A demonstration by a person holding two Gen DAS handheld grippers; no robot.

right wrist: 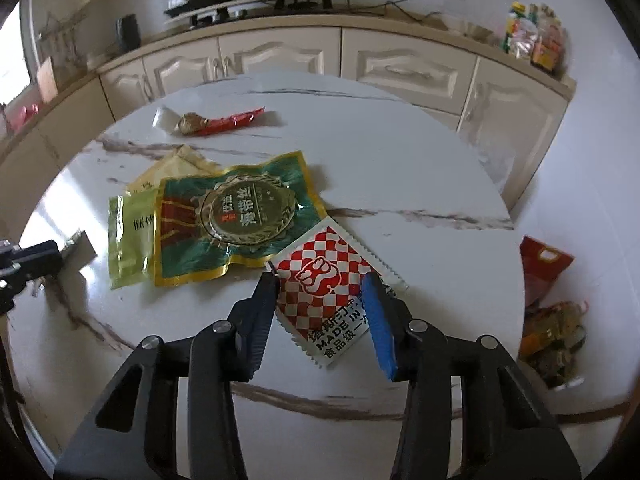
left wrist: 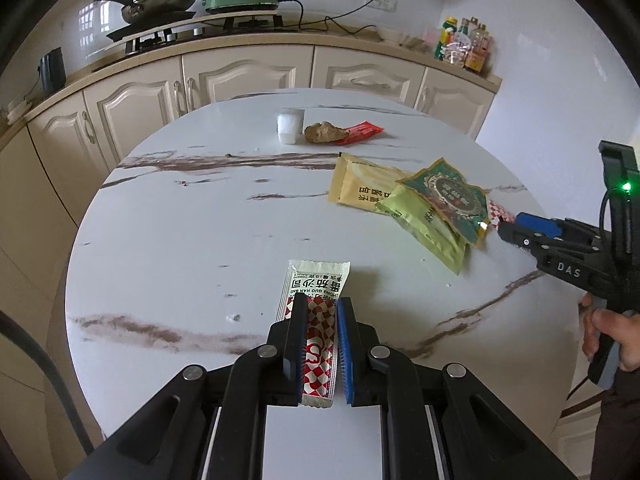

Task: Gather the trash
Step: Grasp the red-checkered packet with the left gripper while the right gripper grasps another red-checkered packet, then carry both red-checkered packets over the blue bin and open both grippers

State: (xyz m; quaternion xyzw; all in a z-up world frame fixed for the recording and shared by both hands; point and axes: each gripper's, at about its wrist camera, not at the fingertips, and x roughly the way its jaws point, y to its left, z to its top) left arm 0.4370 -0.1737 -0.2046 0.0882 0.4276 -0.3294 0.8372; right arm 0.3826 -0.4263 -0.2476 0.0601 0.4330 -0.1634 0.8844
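My left jaws pinch a sachet (left wrist: 320,340); right jaws, half-narrowed, straddle another packet (right wrist: 328,280) lower centre, should close squarely.

Three overlapping foil snack pouches (right wrist: 224,220) lie mid-table on the round marble table (left wrist: 180,240). Behind them, a white plastic cup (left wrist: 290,128), brown lump (left wrist: 325,132) and red wrapper (left wrist: 362,133) sit in a row.

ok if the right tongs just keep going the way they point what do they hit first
Most likely the red-and-white checkered sachet, which lies flat between the right tongs on the marble table. Beyond it, slightly to the left, sits the green and gold packet, though depth is hard to judge.
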